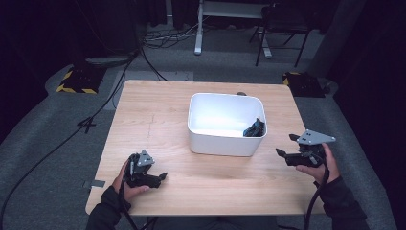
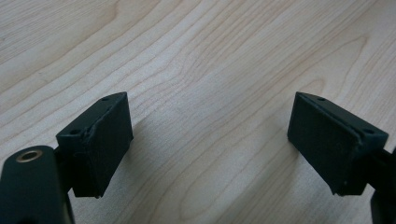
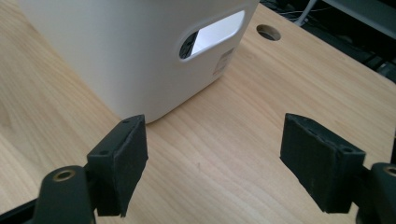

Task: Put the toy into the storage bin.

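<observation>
Both claws wide and empty: left gripper (image 1: 160, 177), right gripper (image 1: 282, 152). Dark item (image 1: 254, 128), perhaps cloth, already in white bin (image 1: 225, 143); we see nothing left on table (image 1: 158, 124).

The dark blue-black item (image 1: 254, 128) lying inside the white rectangular plastic bin (image 1: 225, 143) is sitting partly behind the bin's near wall and is looking too small to identify. In the right gripper view, the bin is running off the top edge.
</observation>
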`<state>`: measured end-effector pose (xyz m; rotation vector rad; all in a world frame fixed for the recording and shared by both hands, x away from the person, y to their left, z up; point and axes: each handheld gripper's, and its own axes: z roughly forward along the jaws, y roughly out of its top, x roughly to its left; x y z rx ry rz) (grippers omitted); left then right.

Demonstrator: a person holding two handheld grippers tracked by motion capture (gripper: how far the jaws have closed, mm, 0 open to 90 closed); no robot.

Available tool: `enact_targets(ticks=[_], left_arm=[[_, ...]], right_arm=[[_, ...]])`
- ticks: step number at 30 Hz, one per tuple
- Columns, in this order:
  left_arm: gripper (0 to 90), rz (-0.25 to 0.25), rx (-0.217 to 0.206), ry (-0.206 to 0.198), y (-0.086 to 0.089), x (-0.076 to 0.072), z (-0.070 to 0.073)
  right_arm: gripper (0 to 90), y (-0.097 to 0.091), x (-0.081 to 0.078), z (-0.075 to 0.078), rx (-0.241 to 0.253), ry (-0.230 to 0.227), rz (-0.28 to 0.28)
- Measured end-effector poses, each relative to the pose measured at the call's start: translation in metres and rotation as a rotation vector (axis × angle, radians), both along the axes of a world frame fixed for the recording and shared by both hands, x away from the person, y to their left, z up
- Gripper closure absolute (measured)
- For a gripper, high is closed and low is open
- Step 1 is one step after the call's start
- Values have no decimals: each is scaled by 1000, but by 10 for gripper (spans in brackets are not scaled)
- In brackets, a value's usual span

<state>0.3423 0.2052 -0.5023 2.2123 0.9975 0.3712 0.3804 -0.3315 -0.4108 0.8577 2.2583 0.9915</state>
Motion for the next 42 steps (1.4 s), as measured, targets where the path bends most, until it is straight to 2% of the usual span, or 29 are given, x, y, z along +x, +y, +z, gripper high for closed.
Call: enact_targets(ticks=[2, 4, 5, 19, 23, 27, 28, 30, 33, 35, 37, 38, 41, 42], left_arm=[[143, 0, -1, 0, 0, 0, 0], [143, 0, 0, 0, 0, 0, 0], [143, 0, 0, 0, 0, 0, 0], [143, -1, 0, 2, 0, 0, 0], [143, -1, 2, 0, 0, 0, 0], [143, -1, 2, 0, 0, 0, 0], [143, -1, 2, 0, 0, 0, 0], [143, 0, -1, 0, 0, 0, 0], [143, -1, 2, 0, 0, 0, 0], [143, 0, 0, 0, 0, 0, 0], [143, 0, -1, 0, 0, 0, 0], [143, -1, 2, 0, 0, 0, 0], [142, -2, 1, 1, 0, 0, 0], [142, 0, 0, 0, 0, 0, 0]], right_arm=[[233, -2, -4, -7, -18, 9, 8], [233, -2, -5, -9, -10, 16, 3], [229, -3, -6, -13, -27, 20, 3], [229, -22, -22, -50, 9, 86, 21], [227, -30, -25, -63, 13, 116, 4], [244, -35, -27, -68, 4, 120, -8], [244, -37, -28, -71, 17, 120, -20], [237, -43, -31, -77, 16, 148, -23], [234, -47, -33, -80, 37, 162, -39], [220, -56, -33, -84, 71, 185, -46], [220, -59, -33, -85, 76, 186, -52], [219, -65, -33, -88, 108, 209, -70], [218, -70, -34, -92, 134, 197, -78], [217, -72, -35, -92, 134, 198, -101]])
